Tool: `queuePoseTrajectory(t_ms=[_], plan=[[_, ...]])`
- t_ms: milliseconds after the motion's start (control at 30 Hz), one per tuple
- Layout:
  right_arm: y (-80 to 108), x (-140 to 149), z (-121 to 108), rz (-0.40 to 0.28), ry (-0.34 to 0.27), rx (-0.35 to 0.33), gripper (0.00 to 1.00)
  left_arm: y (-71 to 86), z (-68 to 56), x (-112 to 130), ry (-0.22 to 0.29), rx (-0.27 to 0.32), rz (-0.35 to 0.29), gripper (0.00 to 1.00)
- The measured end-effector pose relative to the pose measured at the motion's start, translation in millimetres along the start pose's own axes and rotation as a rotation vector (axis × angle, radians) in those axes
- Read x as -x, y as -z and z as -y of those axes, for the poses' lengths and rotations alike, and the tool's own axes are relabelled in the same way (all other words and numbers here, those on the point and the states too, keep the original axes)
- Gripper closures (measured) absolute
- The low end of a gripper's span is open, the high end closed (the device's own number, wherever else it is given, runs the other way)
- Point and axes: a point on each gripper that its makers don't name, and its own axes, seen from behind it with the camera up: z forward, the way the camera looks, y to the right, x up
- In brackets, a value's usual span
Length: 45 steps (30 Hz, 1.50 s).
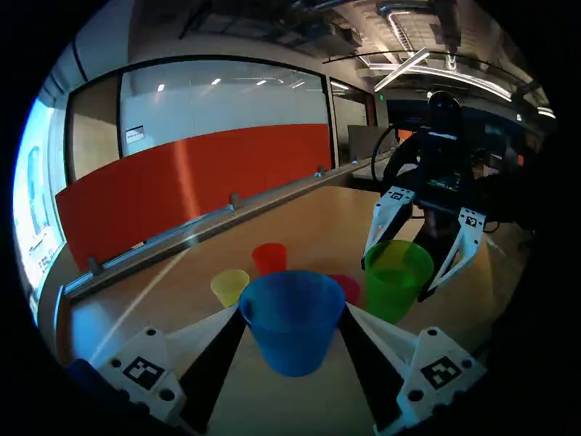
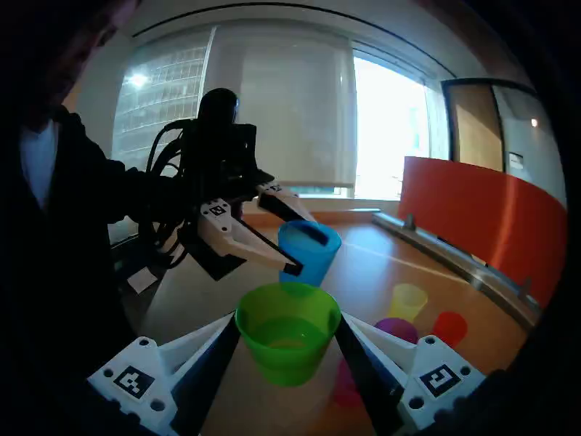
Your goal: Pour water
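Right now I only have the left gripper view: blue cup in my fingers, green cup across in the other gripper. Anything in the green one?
Observer: The right gripper view looks down into the green cup. There seems to be a shallow pool of liquid at its bottom.
Operator: Any table cups I'm missing?
Observer: A purple cup stands beside the yellow cup.
Operator: What's behind my gripper?
Observer: A person's dark sleeve reaches to the left gripper, with a bright window beyond.
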Motion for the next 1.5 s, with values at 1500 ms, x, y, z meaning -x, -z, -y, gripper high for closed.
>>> queuePoseTrajectory(t_ms=[1500], plan=[[-1.5, 60.0, 12.7, 0.132, -0.003, -0.051, 0.06, -15.3, -25.8, 64.1, -0.107, 0.118, 0.166, 0.13]])
